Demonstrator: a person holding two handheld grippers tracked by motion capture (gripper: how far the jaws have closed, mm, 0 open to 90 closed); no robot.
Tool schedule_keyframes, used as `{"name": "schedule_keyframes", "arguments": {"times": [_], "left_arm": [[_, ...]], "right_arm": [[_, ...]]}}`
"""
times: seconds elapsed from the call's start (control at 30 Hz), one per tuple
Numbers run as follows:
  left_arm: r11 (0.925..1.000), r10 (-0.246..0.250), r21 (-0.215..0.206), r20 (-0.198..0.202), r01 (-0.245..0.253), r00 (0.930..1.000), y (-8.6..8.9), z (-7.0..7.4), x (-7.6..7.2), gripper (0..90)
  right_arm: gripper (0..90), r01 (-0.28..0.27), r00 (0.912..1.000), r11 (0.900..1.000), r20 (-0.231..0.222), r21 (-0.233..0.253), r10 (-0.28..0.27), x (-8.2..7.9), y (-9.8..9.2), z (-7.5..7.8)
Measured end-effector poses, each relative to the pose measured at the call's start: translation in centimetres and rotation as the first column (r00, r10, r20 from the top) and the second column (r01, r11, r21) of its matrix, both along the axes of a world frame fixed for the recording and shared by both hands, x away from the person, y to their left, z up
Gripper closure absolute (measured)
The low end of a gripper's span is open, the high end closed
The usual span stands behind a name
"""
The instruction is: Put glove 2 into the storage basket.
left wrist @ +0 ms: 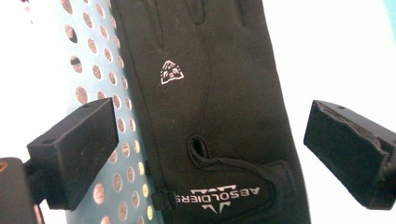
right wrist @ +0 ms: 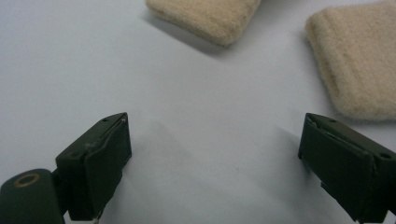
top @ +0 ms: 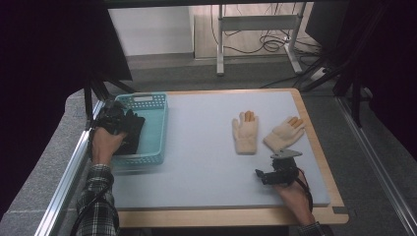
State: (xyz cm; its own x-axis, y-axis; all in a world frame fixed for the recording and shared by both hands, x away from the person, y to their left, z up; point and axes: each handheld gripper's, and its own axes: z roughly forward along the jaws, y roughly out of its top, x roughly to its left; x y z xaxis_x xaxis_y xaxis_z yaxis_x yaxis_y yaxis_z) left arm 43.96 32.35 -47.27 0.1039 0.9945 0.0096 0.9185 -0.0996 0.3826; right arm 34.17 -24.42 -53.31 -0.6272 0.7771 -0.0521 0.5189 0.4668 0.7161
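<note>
Hovering wide open and empty over the black glove (left wrist: 210, 116), the left tongs (left wrist: 210, 154) could snag the basket (left wrist: 100, 88) wall beside them. The right tongs (right wrist: 215, 158), spread and empty, sit short of the cream gloves (right wrist: 359, 60).

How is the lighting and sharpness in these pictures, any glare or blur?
High view: soft, dim at the dark edges, evenly lit grey table mat. Left gripper view: background blown out white around the black fabric glove and perforated teal plastic basket. Right gripper view: sharp, soft shadows under the cream knitted gloves.

Basket (top: 147, 129) sits at the table's (top: 196, 157) left edge, a glove (top: 132, 132) lying inside it. Over right, two more gloves (top: 245, 132) (top: 284, 132) lie side by side, well apart from it.
</note>
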Motion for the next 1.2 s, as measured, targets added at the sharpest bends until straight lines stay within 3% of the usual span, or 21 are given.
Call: {"name": "schedule_keyframes", "arguments": {"times": [0.1,0.23,0.33,0.47,0.63,0.8,1.0,1.07,1.2], "left_arm": [[0.9997,-0.007,-0.025,0.045,0.008,0.9990,0.0,0.6,-0.5,2.9],[0.9921,-0.037,-0.115,0.109,0.050,0.9934,-0.2,1.4,-1.3,2.8],[0.9792,-0.052,-0.185,0.171,0.084,0.9839,-0.6,1.8,-2.1,2.8],[0.9693,-0.100,-0.197,0.228,0.146,0.9685,-1.8,2.2,-3.1,2.7],[0.9534,-0.164,-0.194,0.307,0.231,0.9374,-3.9,2.7,-4.4,2.7],[0.9368,-0.224,-0.177,0.359,0.302,0.9058,-6.1,3.1,-5.5,2.2],[0.9099,-0.289,-0.166,0.403,0.380,0.8683,-8.8,3.0,-7.1,1.9],[0.9024,-0.301,-0.167,0.413,0.397,0.8594,-9.6,2.9,-7.5,1.9],[0.8812,-0.343,-0.158,0.434,0.445,0.8332,-11.4,2.7,-8.8,1.8]], "right_arm": [[8.9,0.000,1.0000,1.000,0.000,0.000,0.000,0.0,0.0,0.0],[8.9,0.000,1.0000,1.000,0.000,-0.001,0.000,0.0,0.0,0.0],[8.9,0.000,1.0000,1.000,0.000,-0.001,0.000,0.0,0.0,0.0],[8.9,0.000,1.0000,1.000,0.000,-0.001,0.000,0.0,0.0,0.0],[8.9,-0.001,1.0000,1.000,0.000,-0.001,0.001,0.0,0.0,0.0],[9.0,-0.002,1.0000,1.000,0.000,-0.001,0.002,0.0,0.0,0.0],[8.9,-0.001,1.0000,1.000,0.000,-0.001,0.001,0.0,0.0,0.0],[8.9,0.000,1.0000,1.000,0.000,-0.002,0.000,0.0,0.0,0.0],[8.9,0.001,1.0000,1.000,0.000,0.001,-0.001,0.0,0.0,0.0]]}}
